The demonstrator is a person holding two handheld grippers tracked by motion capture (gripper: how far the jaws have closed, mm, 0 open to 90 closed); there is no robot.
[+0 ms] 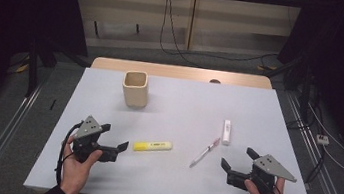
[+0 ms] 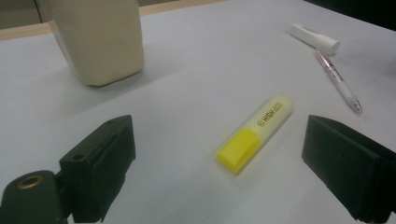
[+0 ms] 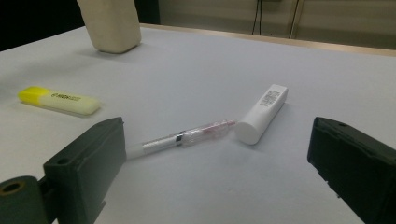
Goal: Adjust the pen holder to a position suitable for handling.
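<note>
Left gripper (image 1: pixel 119 143): jaws spread, empty. Yellow highlighter (image 1: pixel 152 146) lies just beside it at 3 o'clock. Right gripper (image 1: pixel 238 157): spread, empty; pen (image 1: pixel 204 152) at its 9 o'clock. Likely step: pinch the highlighter mid-barrel, then carry to the cup (image 1: pixel 135 88) at 12.
</note>
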